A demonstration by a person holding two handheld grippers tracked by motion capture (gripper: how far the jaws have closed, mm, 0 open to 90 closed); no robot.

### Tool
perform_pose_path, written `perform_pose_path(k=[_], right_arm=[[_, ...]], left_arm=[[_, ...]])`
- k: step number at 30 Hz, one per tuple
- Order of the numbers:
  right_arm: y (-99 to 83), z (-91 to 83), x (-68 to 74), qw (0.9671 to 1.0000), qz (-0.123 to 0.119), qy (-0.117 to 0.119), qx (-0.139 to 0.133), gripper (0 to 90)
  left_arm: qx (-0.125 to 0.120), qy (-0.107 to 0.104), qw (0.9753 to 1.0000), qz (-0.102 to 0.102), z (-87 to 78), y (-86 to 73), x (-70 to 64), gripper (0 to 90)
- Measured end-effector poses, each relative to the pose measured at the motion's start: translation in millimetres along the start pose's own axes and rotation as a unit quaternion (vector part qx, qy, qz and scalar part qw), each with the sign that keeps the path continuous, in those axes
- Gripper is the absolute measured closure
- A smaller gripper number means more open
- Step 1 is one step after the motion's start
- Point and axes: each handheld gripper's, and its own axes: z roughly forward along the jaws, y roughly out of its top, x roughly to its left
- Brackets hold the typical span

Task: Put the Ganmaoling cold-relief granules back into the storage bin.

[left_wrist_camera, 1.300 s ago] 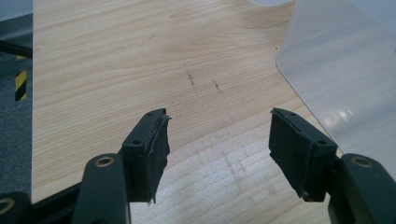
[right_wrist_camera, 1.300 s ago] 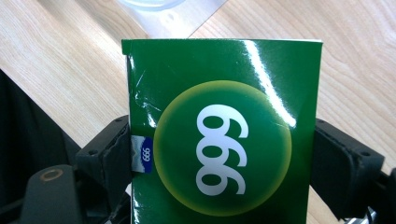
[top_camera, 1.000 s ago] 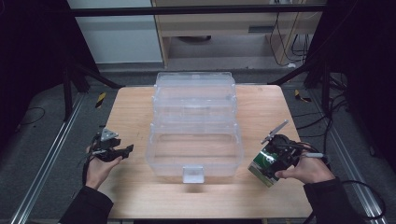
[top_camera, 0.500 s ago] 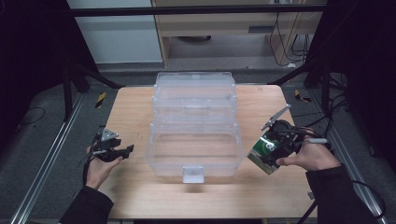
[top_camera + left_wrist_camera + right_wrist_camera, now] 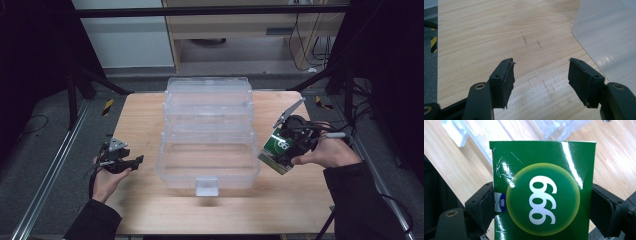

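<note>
Your right gripper (image 5: 278, 152) is clamped on the green box (image 5: 544, 192), tilted twd the clear bin (image 5: 207, 145) just ahead, prob. to drop it in. Left gripper (image 5: 541, 75) rests beside the bin w/ jaws apart, empty.

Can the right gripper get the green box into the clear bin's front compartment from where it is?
Probably yes: the right gripper holds the green box beside the clear bin, whose top looks open.
</note>
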Motion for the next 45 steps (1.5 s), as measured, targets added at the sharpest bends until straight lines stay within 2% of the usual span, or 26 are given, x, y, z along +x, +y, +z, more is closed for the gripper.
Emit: perform_pose_path(k=[3, 10, 17, 22, 26, 30, 38, 41, 45], right_arm=[[7.6, -1.0, -1.0, 0.9998, -0.017, 0.005, -0.002, 17.4], [21.8, -0.3, -1.5, 0.9990, -0.039, 0.020, -0.004, 17.4], [40.6, 7.8, -3.2, 0.9962, -0.077, 0.038, -0.013, 17.4], [51.5, 13.0, -3.8, 0.9943, -0.092, 0.049, -0.020, 17.4], [60.7, 20.3, -2.6, 0.9906, -0.122, 0.058, -0.018, 17.4], [67.7, 27.3, -0.6, 0.9881, -0.138, 0.068, -0.008, 17.4], [74.4, 34.0, 4.1, 0.9817, -0.170, 0.085, -0.014, 17.4], [76.0, 37.4, 7.6, 0.9772, -0.193, 0.087, -0.015, 17.4], [78.4, 43.5, 12.6, 0.9739, -0.208, 0.091, -0.012, 17.4]], left_arm=[[0.000, 0.000, 1.0000, 0.000, 0.2, 0.0, -0.1, 36.8], [0.000, -0.001, 1.0000, 0.000, 0.6, 0.0, -0.2, 36.8], [0.000, -0.001, 1.0000, 0.000, 0.5, 0.0, -0.2, 36.7], [0.001, -0.001, 1.0000, 0.000, 0.9, -0.1, -0.3, 36.7], [0.002, -0.001, 1.0000, 0.000, 0.7, -0.3, 0.2, 36.8], [0.000, -0.001, 1.0000, 0.000, 0.9, -0.3, -0.1, 36.8], [0.002, 0.000, 1.0000, 0.000, 1.3, -0.5, 0.5, 36.8], [0.001, -0.001, 1.0000, 0.001, 1.7, -0.5, -0.1, 36.8], [0.002, -0.001, 1.0000, 0.001, 1.3, -0.4, 0.1, 36.8]])
